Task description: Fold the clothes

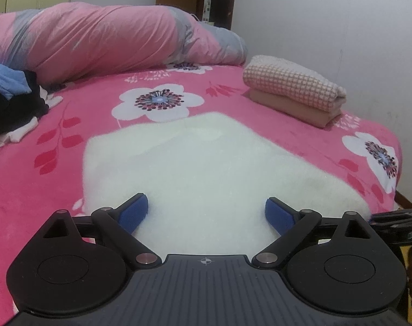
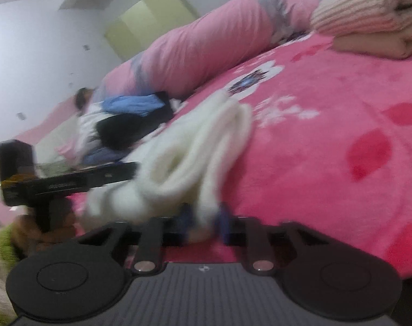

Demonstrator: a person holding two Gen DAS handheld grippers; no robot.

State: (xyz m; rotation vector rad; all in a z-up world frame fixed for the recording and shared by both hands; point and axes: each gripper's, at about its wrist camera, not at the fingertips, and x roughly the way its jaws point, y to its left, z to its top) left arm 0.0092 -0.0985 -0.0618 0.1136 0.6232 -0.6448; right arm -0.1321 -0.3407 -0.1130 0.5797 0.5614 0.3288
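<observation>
Lying on the pink flowered bed (image 1: 233, 114), the white fluffy garment (image 1: 206, 168) is already folded into a thick pad, and what matters for the next move is which way it runs from each set of fingers. In the left wrist view its near edge sits directly ahead of the left gripper (image 1: 206, 209), whose blue fingers (image 1: 135, 212) stand spread wide to either side of that edge without pressing on it. In the right wrist view the same garment (image 2: 195, 146) stretches away from the right gripper (image 2: 203, 217) along its long axis, up and to the right across the bed, with its stacked layers showing as rolled edges. The right fingers (image 2: 223, 217) look drawn in close on the near end of those layers (the frame is blurred, so how much cloth is between them I cannot say for sure), and I judge it a pinch. The right hand is therefore the one engaged; the left is beside it at the same near edge, ungripped. A folded stack (image 1: 295, 92) waits well apart at the far right, a likely destination.
</observation>
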